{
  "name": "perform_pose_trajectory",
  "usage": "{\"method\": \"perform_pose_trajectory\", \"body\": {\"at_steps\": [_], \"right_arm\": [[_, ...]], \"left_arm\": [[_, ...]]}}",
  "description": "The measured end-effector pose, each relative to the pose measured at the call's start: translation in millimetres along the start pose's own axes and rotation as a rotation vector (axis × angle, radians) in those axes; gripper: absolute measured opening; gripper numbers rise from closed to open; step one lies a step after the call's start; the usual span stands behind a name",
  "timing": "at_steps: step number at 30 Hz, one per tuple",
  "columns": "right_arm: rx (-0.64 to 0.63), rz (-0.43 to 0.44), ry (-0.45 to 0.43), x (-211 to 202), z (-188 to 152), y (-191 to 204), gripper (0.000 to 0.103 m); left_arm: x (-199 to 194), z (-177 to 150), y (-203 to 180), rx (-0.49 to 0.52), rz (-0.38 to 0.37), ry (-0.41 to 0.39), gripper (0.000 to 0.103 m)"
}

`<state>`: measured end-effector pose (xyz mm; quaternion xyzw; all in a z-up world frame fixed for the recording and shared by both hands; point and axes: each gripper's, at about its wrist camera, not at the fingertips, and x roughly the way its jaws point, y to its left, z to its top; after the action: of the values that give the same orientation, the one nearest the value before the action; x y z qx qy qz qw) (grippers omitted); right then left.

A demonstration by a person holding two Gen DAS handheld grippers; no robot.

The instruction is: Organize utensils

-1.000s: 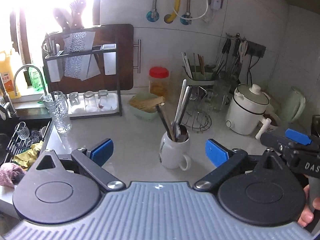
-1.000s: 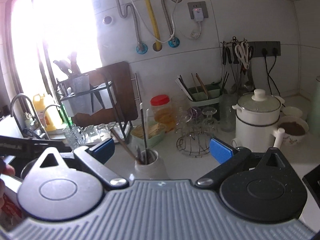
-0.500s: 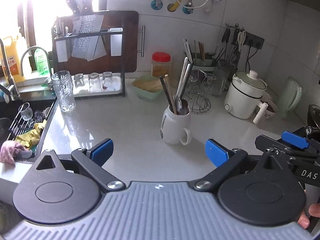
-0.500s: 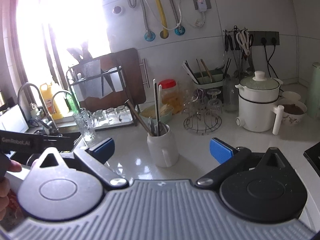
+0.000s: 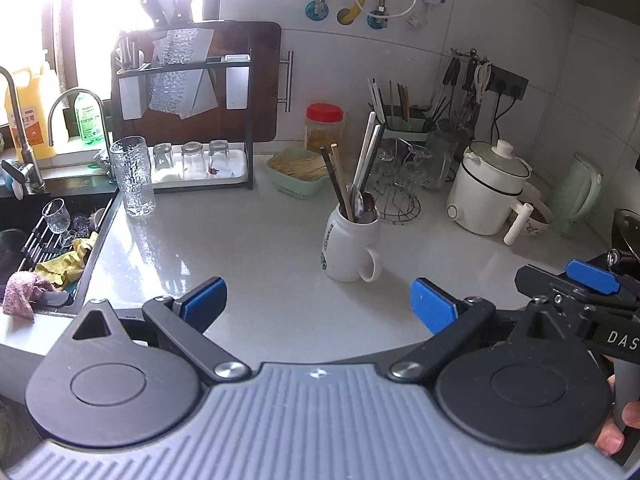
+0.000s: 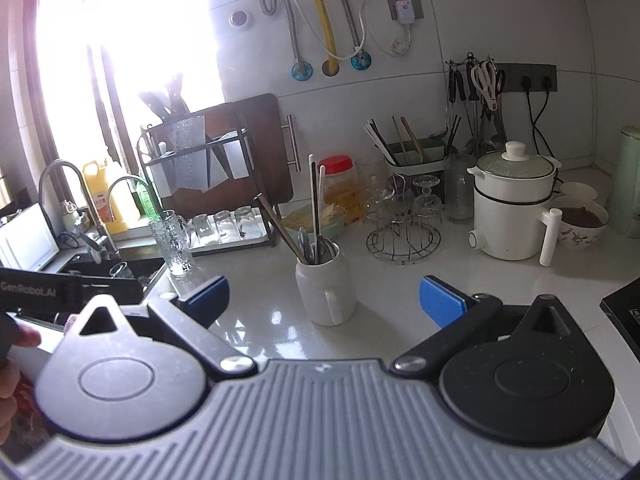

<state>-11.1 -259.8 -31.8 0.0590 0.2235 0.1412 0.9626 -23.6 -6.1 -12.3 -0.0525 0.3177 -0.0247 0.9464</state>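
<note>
A white mug [image 5: 349,246] [image 6: 325,286] stands on the pale counter [image 5: 248,240], packed with chopsticks [image 5: 337,184] and metal spoons [image 5: 366,160]. Both grippers hover short of it, well back from the mug. My left gripper [image 5: 318,306] is open, nothing between its blue pads. My right gripper [image 6: 324,300] is open and empty too, with the mug seen between its fingers. The right gripper [image 5: 580,284] also shows at the right edge of the left wrist view. A green utensil caddy [image 6: 416,154] with more chopsticks stands at the back wall.
A sink [image 5: 44,224] with glasses and cloths lies left, a tall glass [image 5: 134,176] at its edge. A dish rack [image 5: 188,120], green basket [image 5: 298,172], red-lidded jar [image 5: 325,128], wire glass stand [image 6: 404,224], white pot [image 6: 514,208] and bowl [image 6: 582,222] line the back. A dark appliance [image 6: 624,308] sits right.
Both grippers have pulled back and up from the mug, so it looks smaller and farther. Both stay open and empty.
</note>
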Motion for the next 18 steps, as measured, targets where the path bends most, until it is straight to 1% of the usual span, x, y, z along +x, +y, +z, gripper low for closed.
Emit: {"method": "perform_pose_trajectory", "body": {"at_steps": [18], "right_arm": [[-0.004,-0.005,0.009,2.9,3.5,6.0,0.103]], "left_arm": [[-3.7,4.9,2.3,-0.001,0.009,0.008,0.100]]}}
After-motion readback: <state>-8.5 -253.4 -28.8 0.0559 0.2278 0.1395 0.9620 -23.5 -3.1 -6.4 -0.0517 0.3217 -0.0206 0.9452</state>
